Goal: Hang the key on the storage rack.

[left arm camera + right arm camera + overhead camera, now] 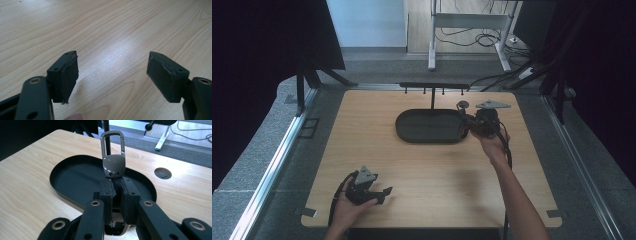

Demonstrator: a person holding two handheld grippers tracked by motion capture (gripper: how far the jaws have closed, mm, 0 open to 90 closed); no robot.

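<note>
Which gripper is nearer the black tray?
Right. The right gripper sits at the black tray's right end, holding a key clip; the left gripper is near the table's front edge.

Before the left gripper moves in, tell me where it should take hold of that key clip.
Probably the metal loop, taken across its two long bars from the clip's far, free end. The key clip stands upright over the black tray, and the right gripper is shut on its lower end, so the loop is the exposed part. The left gripper is open over bare table.

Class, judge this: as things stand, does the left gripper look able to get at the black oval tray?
Probably yes. The left gripper is open, holds nothing, and bare table lies between it and the tray; only the right gripper sits at the tray's far end.
</note>
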